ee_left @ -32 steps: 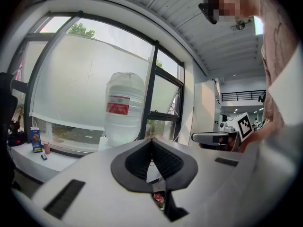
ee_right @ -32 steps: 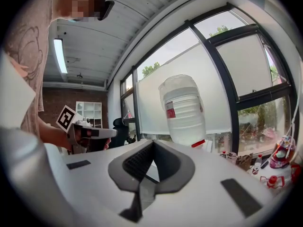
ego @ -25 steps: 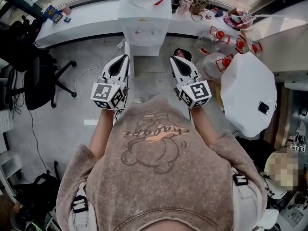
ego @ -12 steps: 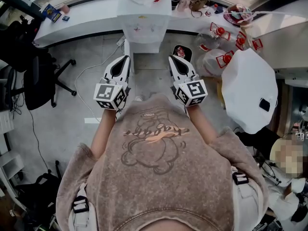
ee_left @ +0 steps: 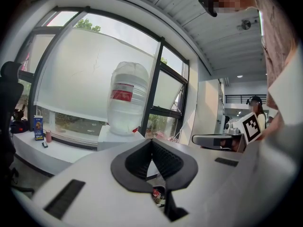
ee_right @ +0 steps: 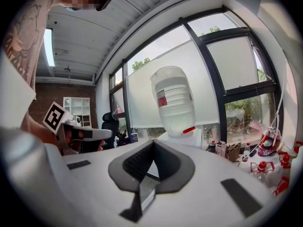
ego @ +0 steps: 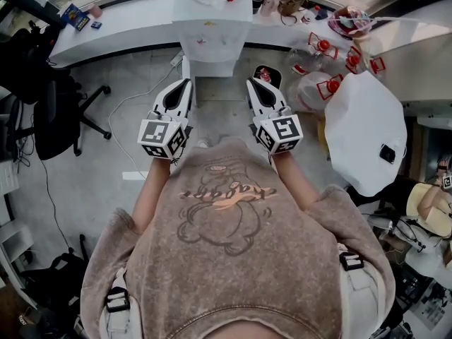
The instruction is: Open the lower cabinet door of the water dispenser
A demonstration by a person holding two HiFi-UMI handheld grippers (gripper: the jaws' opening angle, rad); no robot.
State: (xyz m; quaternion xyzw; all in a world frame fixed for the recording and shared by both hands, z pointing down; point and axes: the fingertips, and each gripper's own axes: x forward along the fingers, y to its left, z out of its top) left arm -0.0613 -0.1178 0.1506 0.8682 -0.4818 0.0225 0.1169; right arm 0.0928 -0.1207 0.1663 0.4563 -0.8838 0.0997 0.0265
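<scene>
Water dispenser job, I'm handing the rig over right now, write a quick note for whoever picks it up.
Left gripper: shut, empty, held level and pointing at the water dispenser.
Right gripper: shut, empty, beside the left one, same heading.
The dispenser stands ahead against the white counter, with a bottle on top. Neither gripper touches it.
Done: nothing visible. The lower cabinet door cannot be made out from these views.
Left: close in, take the lower door and pull it open.
</scene>
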